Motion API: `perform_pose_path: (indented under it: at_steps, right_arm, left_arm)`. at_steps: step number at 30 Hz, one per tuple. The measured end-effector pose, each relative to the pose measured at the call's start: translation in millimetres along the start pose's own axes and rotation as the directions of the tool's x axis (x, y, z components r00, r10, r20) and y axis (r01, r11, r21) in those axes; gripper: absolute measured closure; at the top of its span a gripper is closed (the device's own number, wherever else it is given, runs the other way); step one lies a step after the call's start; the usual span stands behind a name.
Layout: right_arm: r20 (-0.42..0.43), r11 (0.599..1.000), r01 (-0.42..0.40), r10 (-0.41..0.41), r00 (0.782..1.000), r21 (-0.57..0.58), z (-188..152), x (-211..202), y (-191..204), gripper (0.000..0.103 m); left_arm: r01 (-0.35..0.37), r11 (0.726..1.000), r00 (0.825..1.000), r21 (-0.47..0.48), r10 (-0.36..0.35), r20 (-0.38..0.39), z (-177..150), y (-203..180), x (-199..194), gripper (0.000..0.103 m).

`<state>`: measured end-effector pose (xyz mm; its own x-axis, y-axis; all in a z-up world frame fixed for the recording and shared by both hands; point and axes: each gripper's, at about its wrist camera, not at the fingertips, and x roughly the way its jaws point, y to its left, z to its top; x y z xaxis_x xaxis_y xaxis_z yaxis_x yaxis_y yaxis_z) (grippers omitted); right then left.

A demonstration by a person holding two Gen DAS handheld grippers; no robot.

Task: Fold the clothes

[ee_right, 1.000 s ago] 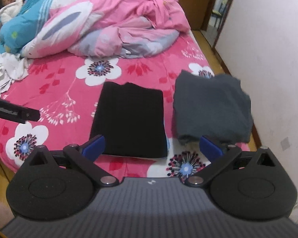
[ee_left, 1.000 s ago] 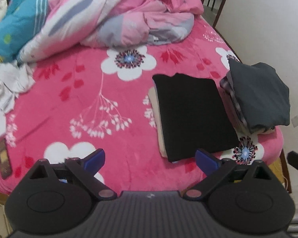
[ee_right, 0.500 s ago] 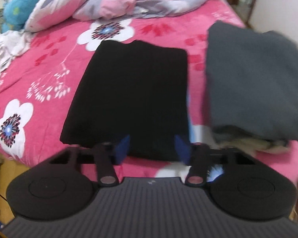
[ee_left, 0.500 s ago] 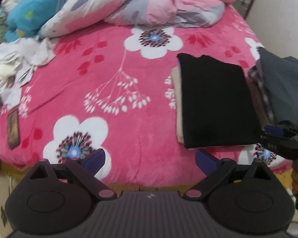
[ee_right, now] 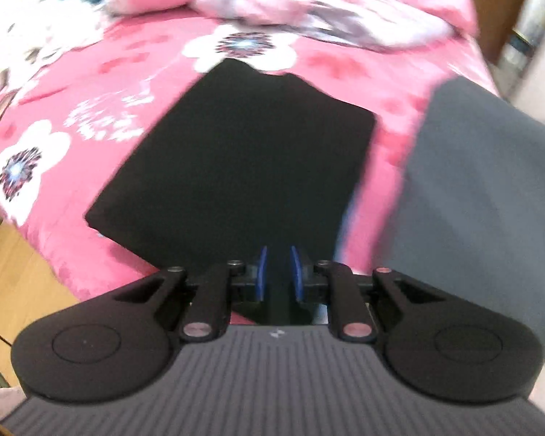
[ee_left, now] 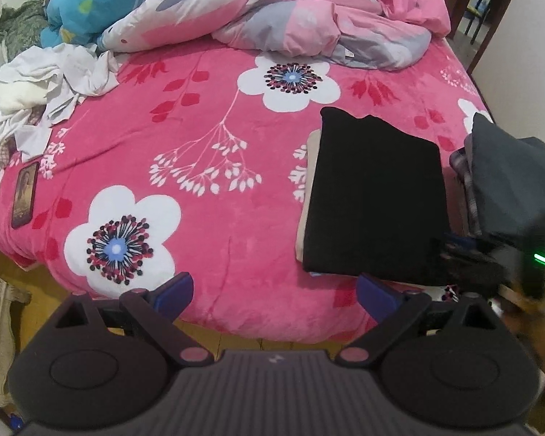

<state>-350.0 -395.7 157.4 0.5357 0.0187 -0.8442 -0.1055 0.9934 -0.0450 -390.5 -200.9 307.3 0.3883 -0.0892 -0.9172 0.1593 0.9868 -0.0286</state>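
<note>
Our right claw (ee_right: pixel 278 269) has just been closing and now pinches the near edge of the folded black garment (ee_right: pixel 236 167) lying on the bed (ee_left: pixel 207 138) beside the grey pile (ee_left: pixel 516 181). Our left claw (ee_left: pixel 274 290) hangs wide open, empty; we judge a lift comes next.

Folded black garment (ee_left: pixel 374 200) lies flat beside folded grey pile (ee_left: pixel 512 181).
</note>
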Motion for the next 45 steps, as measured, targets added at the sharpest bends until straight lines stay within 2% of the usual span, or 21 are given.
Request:
perform_pose_path:
  at_steps: [1,4,7,9,12,14,15,18,21,24,28,30,32,34,36,38,39,42,45]
  right_arm:
    - [-0.008,1.0,0.007,-0.007,1.0,-0.013,4.7,14.5,3.0,0.09]
    - [-0.098,0.989,0.133,-0.126,0.987,0.069,15.8,54.8,-15.3,0.092]
    - [-0.094,0.965,0.24,-0.23,0.969,0.11,27.8,46.7,-19.1,0.092]
    - [-0.055,0.968,0.222,-0.217,0.975,0.116,36.3,33.6,-3.0,0.092]
    - [0.021,0.988,0.061,-0.064,0.998,0.14,40.8,26.0,30.7,0.091]
    - [0.016,0.989,-0.018,0.016,1.0,0.149,40.7,33.9,55.9,0.091]
    - [-0.005,0.986,-0.033,0.034,0.999,0.166,38.3,38.9,64.9,0.091]
    - [-0.086,0.976,0.014,0.005,0.996,0.218,8.4,32.0,83.2,0.091]
    - [-0.197,0.966,0.036,0.015,0.98,0.255,-26.3,6.6,97.6,0.09]
    - [-0.294,0.941,0.06,0.043,0.955,0.332,-54.5,-37.7,103.7,0.09]
    - [-0.276,0.866,0.077,0.072,0.959,0.494,-52.6,-124.2,105.6,0.088]
    - [-0.245,0.818,0.098,0.054,0.968,0.567,-43.3,-165.5,99.2,0.078]
    - [-0.215,0.773,0.115,0.029,0.976,0.625,-29.3,-201.2,91.9,0.058]
    - [-0.17,0.758,0.12,-0.012,0.985,0.642,-10.6,-224.6,88.9,0.048]
    - [-0.117,0.763,0.118,-0.055,0.992,0.636,4.0,-246.4,86.2,0.04]
    - [-0.071,0.785,0.118,-0.095,0.993,0.608,14.0,-268.1,81.8,0.024]
    - [-0.056,0.799,0.13,-0.12,0.991,0.588,17.4,-276.1,81.0,0.02]
    - [-0.037,0.83,0.187,-0.197,0.98,0.525,21.5,-296.5,83.6,0.016]
    - [-0.015,0.857,0.184,-0.202,0.979,0.481,13.0,-306.6,85.5,0.009]
  left_arm:
    - [-0.002,1.0,1.0,0.001,0.002,0.0,-2.0,2.6,-1.0,0.006]
    - [-0.005,1.0,1.0,-0.004,0.005,-0.005,-9.5,16.8,-3.6,0.006]
    - [0.008,1.0,1.0,-0.02,-0.008,-0.002,-15.6,35.0,-4.6,0.006]
    - [0.016,1.0,1.0,-0.017,-0.016,0.008,-17.3,45.5,-6.7,0.006]
    - [0.027,1.0,0.999,-0.007,-0.026,0.024,-19.4,60.8,-10.2,0.006]
    - [0.027,1.0,0.999,0.014,-0.027,0.041,-20.3,69.6,-13.6,0.006]
    - [0.026,0.999,0.998,0.028,-0.027,0.053,-20.4,73.7,-15.6,0.006]
    - [0.032,0.997,0.994,0.076,-0.039,0.098,-18.2,82.7,-21.2,0.005]
    - [0.073,0.985,0.983,0.153,-0.097,0.156,-12.7,85.0,-28.8,0.005]
    - [0.125,0.961,0.96,0.245,-0.179,0.214,-4.3,75.2,-40.9,0.005]
    - [0.186,0.922,0.912,0.339,-0.29,0.29,3.1,50.9,-65.7,0.003]
    - [0.186,0.921,0.898,0.342,-0.301,0.322,6.2,34.0,-82.6,0.002]
    - [0.185,0.92,0.888,0.345,-0.307,0.343,9.2,17.7,-98.9,0.001]
    - [0.192,0.915,0.883,0.356,-0.319,0.344,11.7,3.7,-112.8,0.001]
    - [0.207,0.911,0.888,0.356,-0.328,0.322,15.0,-7.7,-123.8,0.001]
    - [0.198,0.926,0.914,0.32,-0.293,0.28,19.0,-16.1,-130.5,0.001]
    - [0.186,0.938,0.928,0.293,-0.265,0.26,20.2,-18.5,-133.3,0.001]
    - [0.15,0.962,0.956,0.228,-0.2,0.214,15.9,-21.5,-137.6,0.001]
    - [0.109,0.979,0.975,0.171,-0.139,0.175,7.4,-20.7,-139.2,0.001]
